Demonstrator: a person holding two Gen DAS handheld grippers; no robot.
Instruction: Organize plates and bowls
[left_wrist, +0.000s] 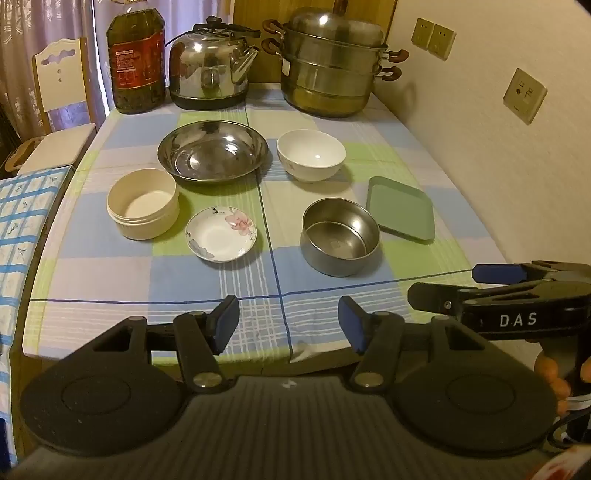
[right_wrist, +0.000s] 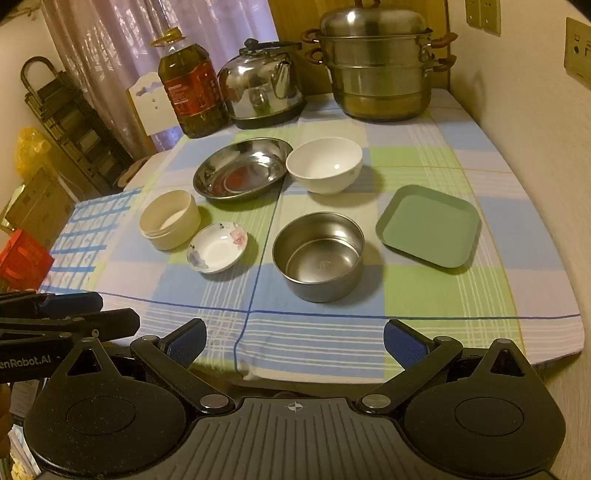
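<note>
On the checked tablecloth lie a wide steel plate (left_wrist: 213, 150) (right_wrist: 242, 168), a white bowl (left_wrist: 311, 155) (right_wrist: 324, 164), a cream round container (left_wrist: 143, 202) (right_wrist: 170, 219), a small flowered saucer (left_wrist: 221, 233) (right_wrist: 217, 247), a steel bowl (left_wrist: 340, 236) (right_wrist: 318, 256) and a green square plate (left_wrist: 400, 208) (right_wrist: 428, 225). My left gripper (left_wrist: 288, 325) is open and empty above the table's near edge. My right gripper (right_wrist: 293, 345) is open and empty, also at the near edge; it shows at the right of the left wrist view (left_wrist: 476, 282).
An oil bottle (left_wrist: 136, 61) (right_wrist: 192, 90), a steel kettle (left_wrist: 210, 66) (right_wrist: 262, 86) and a stacked steamer pot (left_wrist: 332, 66) (right_wrist: 380, 66) stand along the table's back. A wall (left_wrist: 480, 129) runs along the right side. A chair (left_wrist: 62, 107) stands at the left.
</note>
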